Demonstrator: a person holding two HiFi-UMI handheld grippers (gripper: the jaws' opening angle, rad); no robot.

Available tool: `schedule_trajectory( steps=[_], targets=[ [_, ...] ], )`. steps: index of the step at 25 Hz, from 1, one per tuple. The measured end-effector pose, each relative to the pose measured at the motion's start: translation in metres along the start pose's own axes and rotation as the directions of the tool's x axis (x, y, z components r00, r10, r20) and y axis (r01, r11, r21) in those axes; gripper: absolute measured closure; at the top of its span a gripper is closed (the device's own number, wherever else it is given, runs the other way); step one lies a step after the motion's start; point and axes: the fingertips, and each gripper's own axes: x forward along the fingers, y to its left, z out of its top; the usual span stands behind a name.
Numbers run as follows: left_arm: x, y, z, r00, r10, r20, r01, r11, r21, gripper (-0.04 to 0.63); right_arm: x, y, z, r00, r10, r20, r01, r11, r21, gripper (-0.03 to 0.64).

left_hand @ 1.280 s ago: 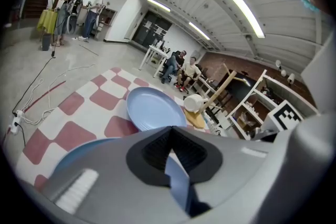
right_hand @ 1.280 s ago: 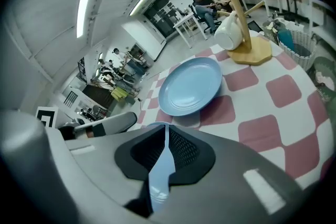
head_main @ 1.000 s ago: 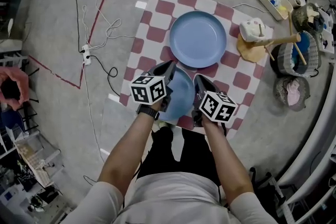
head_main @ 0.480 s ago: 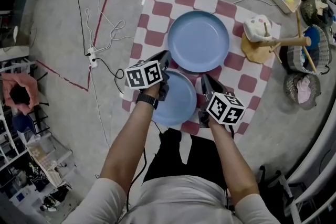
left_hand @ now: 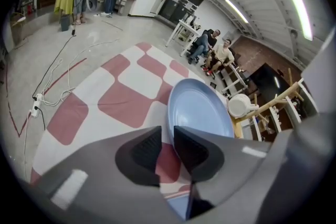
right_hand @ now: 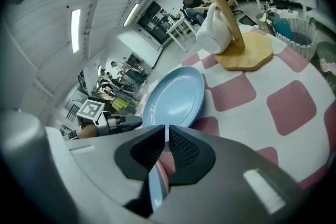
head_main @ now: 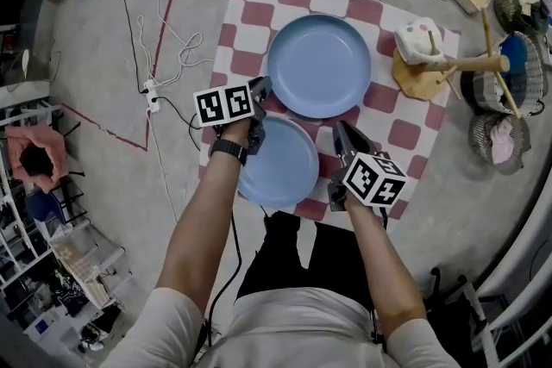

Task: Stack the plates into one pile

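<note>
Fingers of left gripper and right gripper pinch opposite rims of near plate, face up.

We log 2 plates on the cloth: the far plate mid-cloth, the near plate just before it at the front edge. The left gripper clamps its left rim, the right gripper its right. The mug stand sits right of the far plate.

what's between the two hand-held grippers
The near plate, held at its rim by the left hand-held gripper and the right hand-held gripper; seen in the head view.
</note>
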Motion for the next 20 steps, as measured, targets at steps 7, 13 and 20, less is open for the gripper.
schedule_trajectory(
  steps=[7, 13, 20],
  targets=[
    [0.016, 0.003, 0.004, 0.991, -0.022, -0.130, 0.026, 0.999, 0.035, 0.540, -0.006, -0.007, 0.001, 1.000, -0.002, 0.006, 0.002, 1.000, 0.015, 0.583],
    [0.027, 0.002, 0.007, 0.977, -0.035, -0.209, 0.049, 0.997, 0.063, 0.540, -0.011, -0.009, -0.003, 1.000, 0.000, 0.005, 0.000, 1.000, 0.025, 0.583],
    [0.037, 0.004, 0.006, 0.975, -0.005, -0.223, 0.018, 0.998, 0.058, 0.554, -0.021, -0.012, 0.000, 1.000, 0.002, 0.017, -0.003, 1.000, 0.031, 0.583]
  ],
)
